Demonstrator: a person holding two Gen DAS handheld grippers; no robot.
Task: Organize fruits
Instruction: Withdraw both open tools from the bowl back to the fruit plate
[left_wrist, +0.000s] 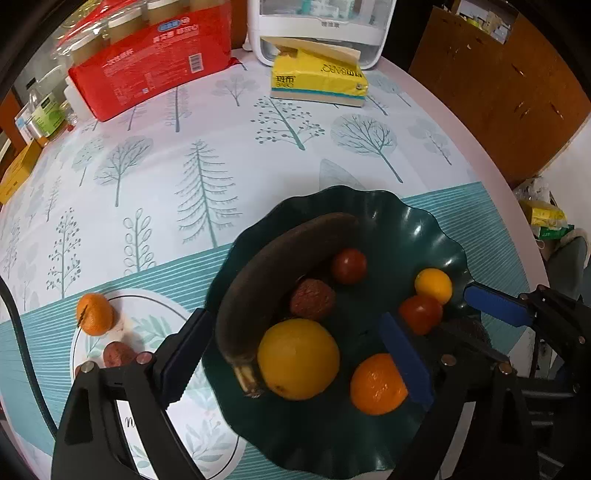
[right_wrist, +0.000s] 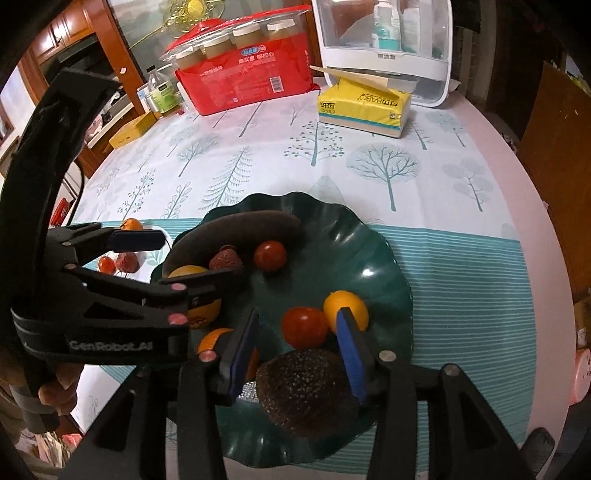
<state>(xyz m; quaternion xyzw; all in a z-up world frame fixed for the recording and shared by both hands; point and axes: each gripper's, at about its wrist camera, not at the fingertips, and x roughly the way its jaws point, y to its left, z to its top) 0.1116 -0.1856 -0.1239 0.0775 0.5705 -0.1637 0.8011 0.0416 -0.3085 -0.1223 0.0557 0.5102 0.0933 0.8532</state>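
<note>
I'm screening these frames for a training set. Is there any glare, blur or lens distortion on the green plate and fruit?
Left wrist view: fisheye bends the table edge; the green plate shows soft sheen only; the banana is sharp.
Right wrist view: small bright glints on the plate rim; the avocado up close looks slightly soft; dark vignette in the corners.

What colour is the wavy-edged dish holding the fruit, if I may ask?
Dark green dish, clearest in the left wrist view.
</note>
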